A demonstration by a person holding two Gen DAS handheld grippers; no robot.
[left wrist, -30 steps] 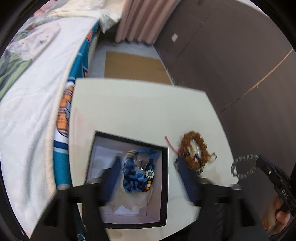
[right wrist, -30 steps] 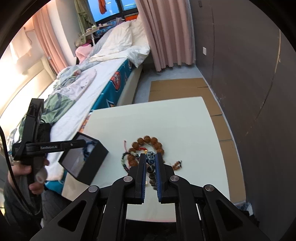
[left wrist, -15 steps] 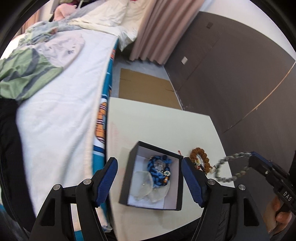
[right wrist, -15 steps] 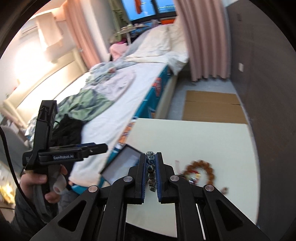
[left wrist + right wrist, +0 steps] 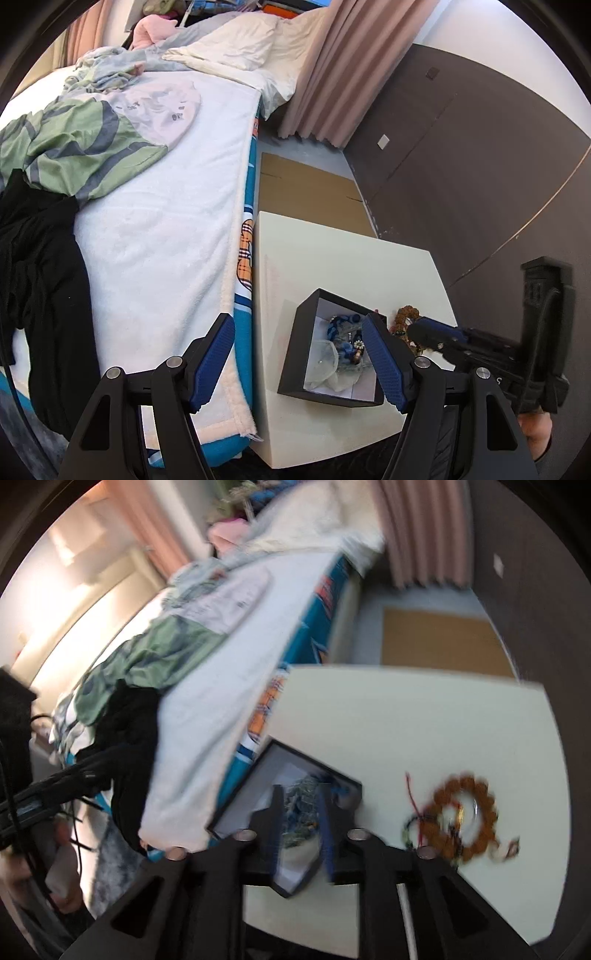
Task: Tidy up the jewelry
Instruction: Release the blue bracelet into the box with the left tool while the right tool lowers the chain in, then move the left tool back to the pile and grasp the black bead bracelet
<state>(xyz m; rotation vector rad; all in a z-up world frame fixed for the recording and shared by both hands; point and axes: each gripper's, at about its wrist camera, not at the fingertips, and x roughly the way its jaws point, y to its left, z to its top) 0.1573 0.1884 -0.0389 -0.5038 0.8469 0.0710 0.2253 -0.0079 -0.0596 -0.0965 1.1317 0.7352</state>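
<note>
The left wrist view is sharp and shows the inside of the black box (image 5: 301, 334): a blue beaded piece (image 5: 341, 334) against its far right wall and pale translucent pouches (image 5: 327, 365) at its near end. It also shows the right hand-held gripper (image 5: 415, 328) from the side, its blue tips reaching in from the right at the box's right rim; the brown bead bracelet (image 5: 406, 314) is only partly seen just behind those tips.

The right wrist view is blurred by motion, but it alone shows the brown bead bracelet (image 5: 463, 816) whole, lying on the cream worktop (image 5: 424, 716) right of the box (image 5: 240, 801), with a red cord (image 5: 413, 794) and a few small pieces beside it. Through this hand-held gripper's (image 5: 301, 825) gap, a grey-green string of beads (image 5: 301, 812) appears over the box's interior; whether the beads touch either pad cannot be told.

The right hand-held gripper stands partly open, a moderate gap between its pads, directly over the box.

The left hand-held gripper (image 5: 299, 363) is spread wide and holds nothing. Its left finger (image 5: 212, 363) lies over the bed (image 5: 159, 221) edge, its right finger (image 5: 384, 363) over the box's right wall, and the box sits between and beyond them near the worktop's (image 5: 332, 258) near left corner.
</note>
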